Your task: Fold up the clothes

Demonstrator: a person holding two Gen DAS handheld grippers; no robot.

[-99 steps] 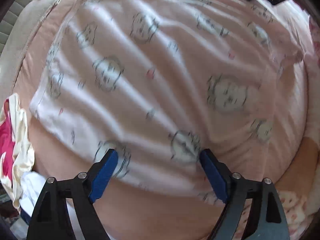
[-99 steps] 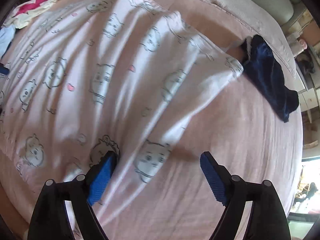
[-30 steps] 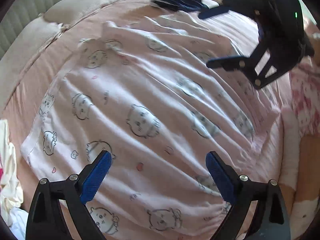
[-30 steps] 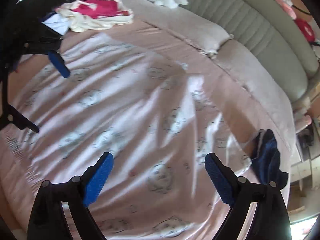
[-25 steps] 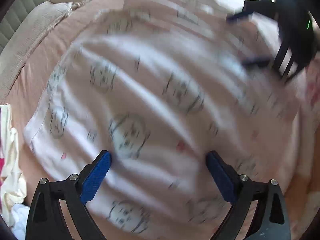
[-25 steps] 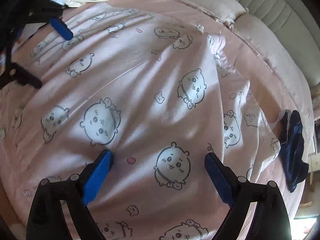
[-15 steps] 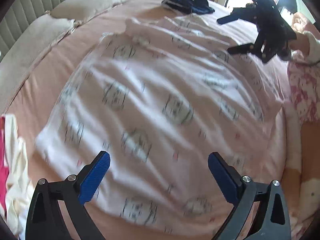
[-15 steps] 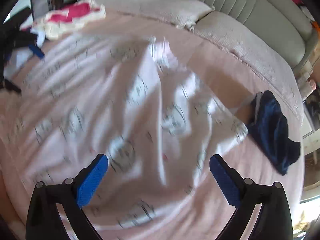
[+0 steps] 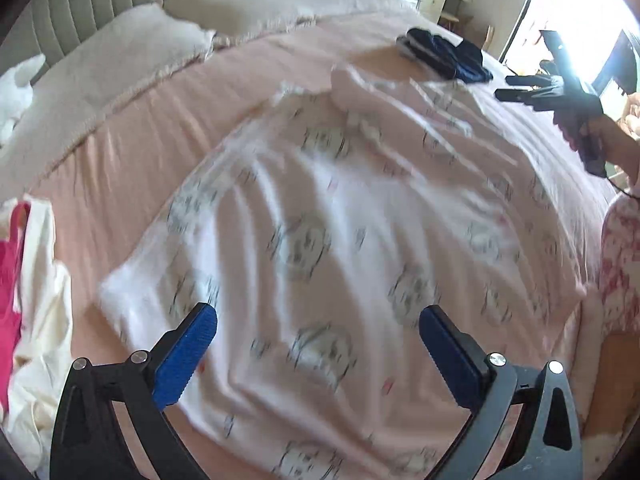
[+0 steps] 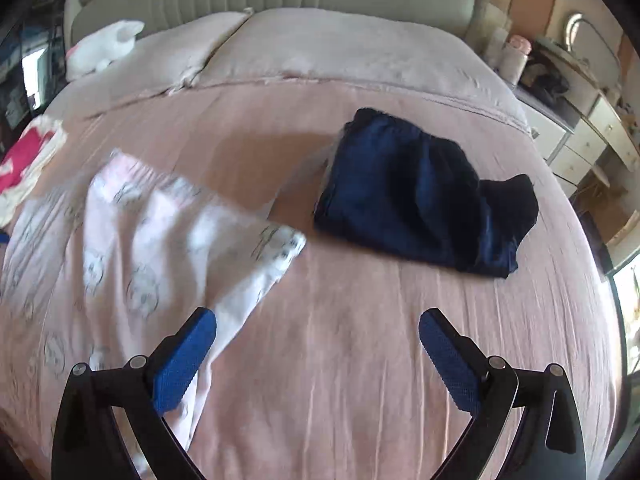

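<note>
A pale pink garment printed with small cartoon faces (image 9: 352, 232) lies spread out and wrinkled on the pink bed. My left gripper (image 9: 318, 346) hovers above its near part, open, nothing between the blue pads. In the left wrist view the right gripper (image 9: 560, 92) is held up at the far right by a hand. From the right wrist view, my right gripper (image 10: 318, 346) is open over bare sheet, and the garment's sleeve end (image 10: 276, 252) lies just left of it. A folded dark navy garment (image 10: 420, 196) rests farther back on the bed.
A pink and cream pile of clothes (image 9: 28, 280) lies at the bed's left edge. Beige pillows (image 10: 320, 48) and a white plush toy (image 10: 104, 48) sit against the padded headboard. A white dresser (image 10: 580, 136) stands to the right. A person's floral sleeve (image 9: 624, 264) is at right.
Both grippers have lifted and pulled back from the printed garment. The right wrist view has swung right, toward the navy garment and bare sheet. Both stay open.
</note>
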